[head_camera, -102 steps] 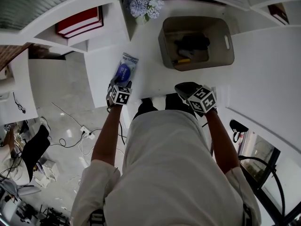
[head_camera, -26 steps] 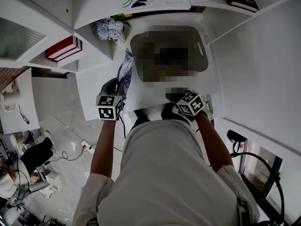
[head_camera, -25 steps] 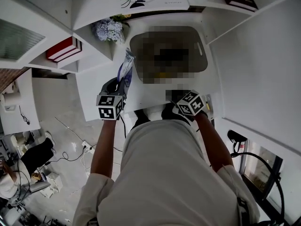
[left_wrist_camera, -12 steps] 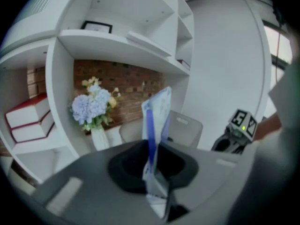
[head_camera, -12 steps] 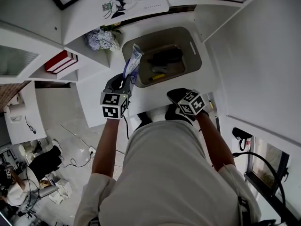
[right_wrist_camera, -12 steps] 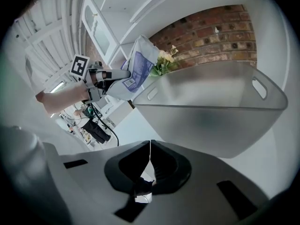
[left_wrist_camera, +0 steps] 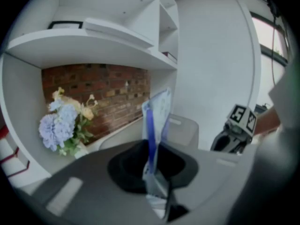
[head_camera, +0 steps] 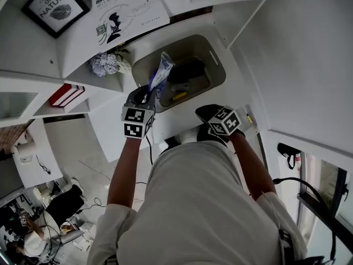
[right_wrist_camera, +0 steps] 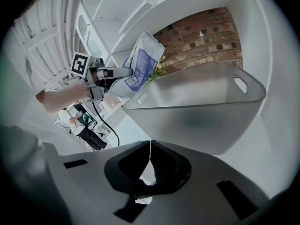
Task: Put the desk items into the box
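Note:
A white and blue packet [head_camera: 163,69] stands upright in my left gripper [head_camera: 148,94], which is shut on its lower end. The packet hangs over the near left rim of the grey box [head_camera: 216,65]. Inside the box lie dark items [head_camera: 188,70] and a yellow one [head_camera: 180,96]. In the left gripper view the packet [left_wrist_camera: 156,121] rises edge-on from the left gripper [left_wrist_camera: 158,178], with the box [left_wrist_camera: 185,128] behind. My right gripper [head_camera: 205,111] is shut and empty, just in front of the box. The right gripper view shows the right gripper [right_wrist_camera: 150,146], the box wall [right_wrist_camera: 197,111] and the packet [right_wrist_camera: 143,60].
A bunch of pale blue flowers [head_camera: 107,64] stands left of the box under a shelf. Red books [head_camera: 63,94] lie further left. A framed picture [head_camera: 54,4] and a white book [head_camera: 124,13] sit on the shelves above. White walls close in on the right.
My left gripper has carried the packet up and across from the desk's left part to over the box's rim. The right gripper has shifted only slightly.

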A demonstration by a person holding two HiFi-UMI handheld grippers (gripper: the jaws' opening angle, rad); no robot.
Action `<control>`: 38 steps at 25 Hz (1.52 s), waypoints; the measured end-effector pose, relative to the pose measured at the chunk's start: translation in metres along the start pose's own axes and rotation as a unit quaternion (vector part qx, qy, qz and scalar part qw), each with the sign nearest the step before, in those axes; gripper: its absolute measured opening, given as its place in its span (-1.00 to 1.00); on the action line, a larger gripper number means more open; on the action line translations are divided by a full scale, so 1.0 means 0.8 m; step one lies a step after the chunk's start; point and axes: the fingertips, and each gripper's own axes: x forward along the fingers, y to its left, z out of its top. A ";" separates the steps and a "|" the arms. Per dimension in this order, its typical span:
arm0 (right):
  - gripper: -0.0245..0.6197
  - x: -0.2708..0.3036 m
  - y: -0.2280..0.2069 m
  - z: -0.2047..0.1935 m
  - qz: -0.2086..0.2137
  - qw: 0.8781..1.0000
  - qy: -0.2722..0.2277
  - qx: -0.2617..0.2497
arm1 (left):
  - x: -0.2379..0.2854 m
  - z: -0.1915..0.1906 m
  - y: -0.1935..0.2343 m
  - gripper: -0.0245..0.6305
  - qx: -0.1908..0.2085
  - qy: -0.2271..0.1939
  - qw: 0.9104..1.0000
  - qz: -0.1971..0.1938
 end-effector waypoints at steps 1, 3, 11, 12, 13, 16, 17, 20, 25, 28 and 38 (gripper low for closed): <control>-0.91 -0.002 -0.004 0.000 -0.002 1.000 -0.003 0.004 | 0.006 0.005 -0.002 -0.80 0.008 0.001 1.000 -0.005; -0.91 -0.004 -0.011 0.001 -0.006 1.000 -0.008 0.011 | 0.019 0.013 -0.005 -0.81 0.027 0.006 1.000 -0.014; -0.91 -0.013 -0.036 0.004 -0.017 0.999 -0.027 0.033 | 0.074 0.020 -0.024 -0.80 0.063 0.032 0.997 -0.043; -0.91 -0.013 -0.040 0.005 -0.018 0.999 -0.030 0.036 | 0.080 0.018 -0.027 -0.80 0.066 0.038 0.996 -0.047; -0.91 -0.015 -0.043 0.006 -0.020 0.998 -0.033 0.040 | 0.087 0.015 -0.030 -0.80 0.071 0.044 0.995 -0.050; -0.91 -0.021 -0.054 0.006 -0.025 0.998 -0.038 0.050 | 0.107 0.006 -0.037 -0.80 0.085 0.060 0.993 -0.058; -0.91 -0.023 -0.057 0.004 -0.027 0.997 -0.039 0.054 | 0.114 0.003 -0.039 -0.80 0.091 0.065 0.992 -0.060; -0.91 -0.029 -0.062 -0.004 -0.034 0.996 -0.042 0.070 | 0.132 -0.005 -0.050 -0.80 0.116 0.084 0.987 -0.076; -0.91 -0.039 -0.069 -0.016 -0.042 0.994 -0.042 0.089 | 0.165 -0.025 -0.062 -0.79 0.143 0.110 0.979 -0.099; -0.91 -0.042 -0.073 -0.021 -0.043 0.994 -0.041 0.096 | 0.190 -0.044 -0.067 -0.79 0.161 0.124 0.973 -0.112; -0.91 -0.057 -0.085 -0.036 -0.048 0.992 -0.037 0.109 | 0.221 -0.083 -0.081 -0.79 0.172 0.155 0.962 -0.148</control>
